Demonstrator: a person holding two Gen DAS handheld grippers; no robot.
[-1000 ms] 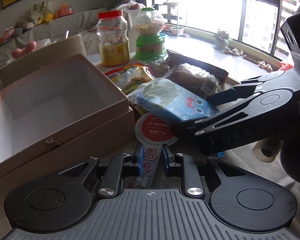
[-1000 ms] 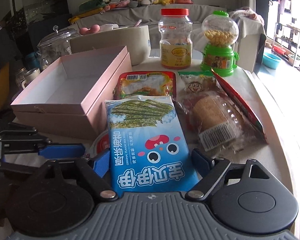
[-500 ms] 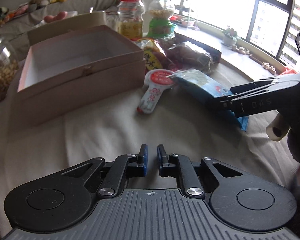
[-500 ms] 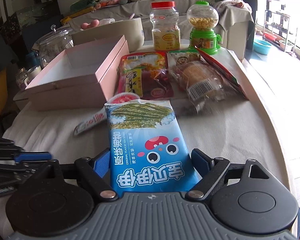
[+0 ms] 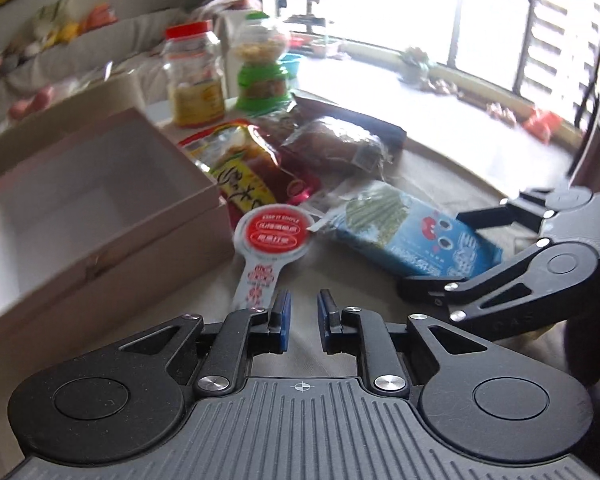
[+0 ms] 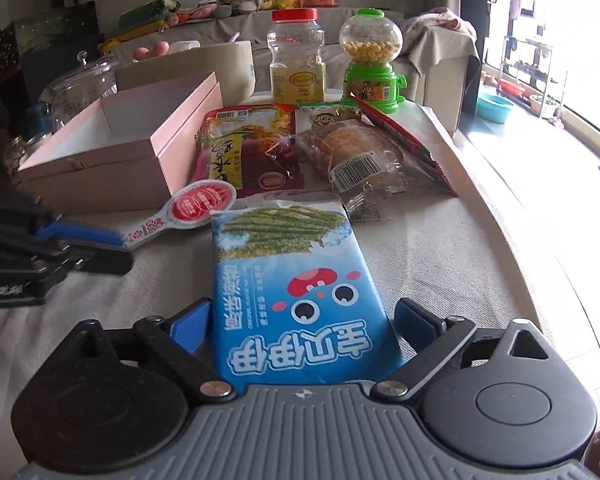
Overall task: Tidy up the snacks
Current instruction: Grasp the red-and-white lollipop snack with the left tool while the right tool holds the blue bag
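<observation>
Right wrist view, recording the cloth-covered table [image 6: 440, 240] first, then the pink box [image 6: 188, 148], taken as landmark: standing open and apparently empty, lid off, evidently waiting to receive the snacks.

Finding the blue seaweed packet [image 6: 296, 280] lying flat on the cloth, near the box's front corner and on its window side, label up. Noting the right gripper [image 6: 304, 320] straddling the packet's near end, jaws opening wide, pads standing clear of both long edges; judging the packet set down there, not gripped.

Logging the red snack packet [image 6: 248, 148] lying against the box's window-side wall, and the wrapped bread [image 6: 360, 152] lying just beyond it, farther from the box. Both looking parked in a row within easy reach, not yet packed.

Marking the red-capped jar [image 6: 297, 60] and the green candy dispenser [image 6: 372, 64] standing upright behind the box's far corner; probably too tall for the box.

Observing the paddle-shaped packet [image 5: 274, 236] resting at the box's front corner, round red head touching the box wall or nearly so, handle pointing away from it.

Reporting the left gripper [image 5: 302, 308] hovering just off that handle, jaws opening from a narrow gap, nothing between them; judging it lining up for a pinch on the thin handle.
</observation>
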